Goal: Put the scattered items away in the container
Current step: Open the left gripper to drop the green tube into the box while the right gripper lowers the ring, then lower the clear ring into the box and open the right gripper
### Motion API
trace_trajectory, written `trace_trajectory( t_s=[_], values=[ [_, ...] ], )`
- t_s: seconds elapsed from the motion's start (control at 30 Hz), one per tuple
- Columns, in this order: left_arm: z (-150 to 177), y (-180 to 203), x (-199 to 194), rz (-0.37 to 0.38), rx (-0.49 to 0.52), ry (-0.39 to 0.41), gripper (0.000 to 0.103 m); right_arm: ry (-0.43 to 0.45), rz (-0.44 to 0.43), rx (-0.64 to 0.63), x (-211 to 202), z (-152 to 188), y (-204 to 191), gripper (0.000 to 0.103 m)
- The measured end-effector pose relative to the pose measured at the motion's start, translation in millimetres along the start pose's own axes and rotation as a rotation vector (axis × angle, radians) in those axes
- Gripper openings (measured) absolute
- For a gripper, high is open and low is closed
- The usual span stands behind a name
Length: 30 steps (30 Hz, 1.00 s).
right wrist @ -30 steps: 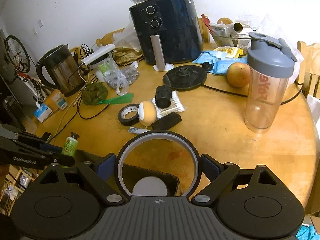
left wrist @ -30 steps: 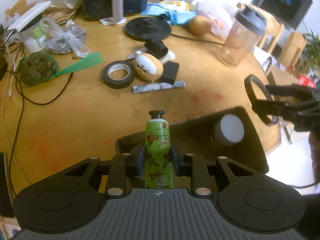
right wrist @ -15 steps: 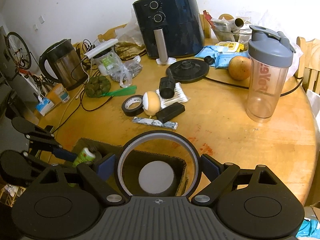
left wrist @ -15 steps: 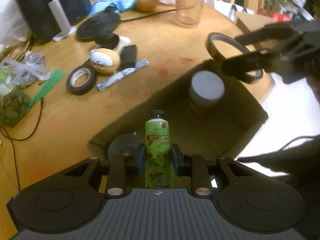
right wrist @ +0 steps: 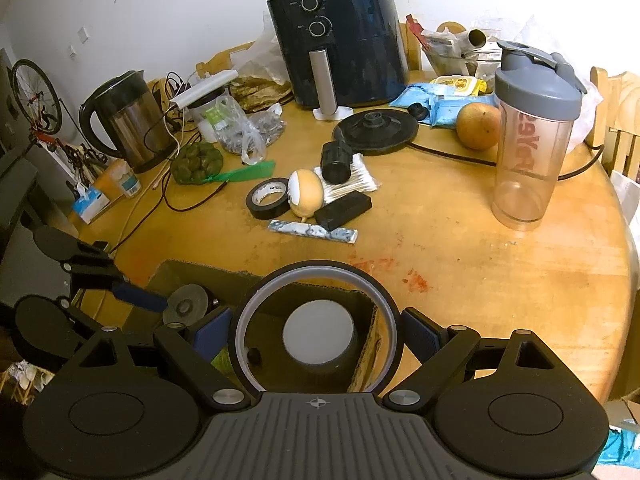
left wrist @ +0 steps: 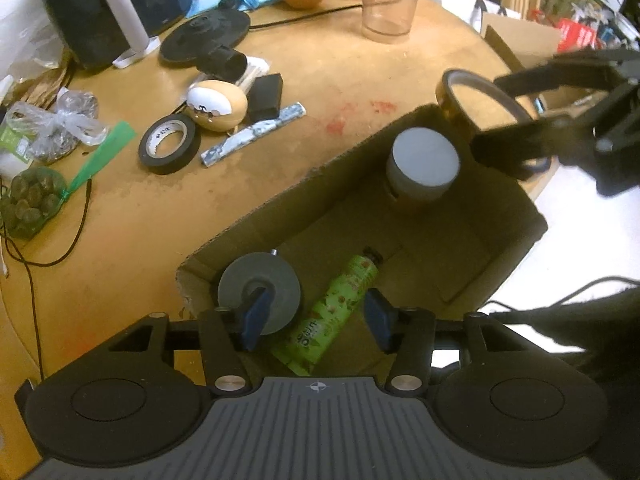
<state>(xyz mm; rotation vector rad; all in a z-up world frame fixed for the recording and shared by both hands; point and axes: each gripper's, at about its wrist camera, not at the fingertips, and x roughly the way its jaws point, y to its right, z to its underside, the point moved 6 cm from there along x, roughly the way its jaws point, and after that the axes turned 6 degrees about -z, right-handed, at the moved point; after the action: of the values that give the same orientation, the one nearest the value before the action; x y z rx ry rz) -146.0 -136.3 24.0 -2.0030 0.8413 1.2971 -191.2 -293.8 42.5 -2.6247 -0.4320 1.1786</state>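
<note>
Jaws: left gripper [left wrist: 316,320] opening, nothing between pads; right gripper [right wrist: 316,332] clamped across tape ring [right wrist: 316,320]. Cardboard box [left wrist: 256,220], near table edge. Ring above box: light, stiff, hold by rim. Green tube [left wrist: 336,308] on box floor: soft, light.

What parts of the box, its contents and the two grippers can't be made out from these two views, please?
- Cardboard box: its near wall is hidden by the left gripper in the left wrist view.
- Green tube: the label is too blurred to read; in the right wrist view only a sliver shows.
- Tape ring in the right gripper: its lower arc is hidden by the gripper body in the right wrist view.
</note>
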Motion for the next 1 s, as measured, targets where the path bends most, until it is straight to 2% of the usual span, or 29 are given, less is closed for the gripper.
trace_trajectory(
  t_s=[0.37,0.43,0.5,0.53,0.77,0.9,0.97,1.0],
  values=[
    [-5.4,-15.8,-13.7,0.016,-0.158,0.059,0.054,-0.012,-0.02,-0.024,1.1,4.2,-9.6,0.091],
    [-5.9,-19.7,-18.0,0.019,-0.195,0.074,0.058,-0.016,-0.03,-0.036,2.4,5.4,-12.7,0.091],
    [-6.7,-24.4,-22.5,0.017,-0.234,0.095,0.069,-0.023,-0.041,-0.053,3.8,6.6,-17.0,0.091],
    [-7.1,-26.9,-24.9,0.015,-0.255,0.106,0.07,-0.025,-0.047,-0.065,4.4,7.3,-19.5,0.091],
    [-7.0,-43.4,-33.2,0.009,-0.387,0.136,0.07,-0.061,-0.065,-0.157,12.6,15.5,-35.1,0.091],
    [-4.1,-46.8,-35.8,0.003,-0.415,0.138,0.07,-0.091,-0.05,-0.205,20.4,23.1,-38.8,0.092],
    [-1.8,-47.8,-35.4,0.0,-0.421,0.133,0.07,-0.122,-0.035,-0.23,26.4,28.4,-39.2,0.096],
    [-0.9,-48.2,-35.0,0.002,-0.426,0.131,0.07,-0.128,-0.027,-0.245,27.7,30.4,-40.1,0.101]
  ],
)
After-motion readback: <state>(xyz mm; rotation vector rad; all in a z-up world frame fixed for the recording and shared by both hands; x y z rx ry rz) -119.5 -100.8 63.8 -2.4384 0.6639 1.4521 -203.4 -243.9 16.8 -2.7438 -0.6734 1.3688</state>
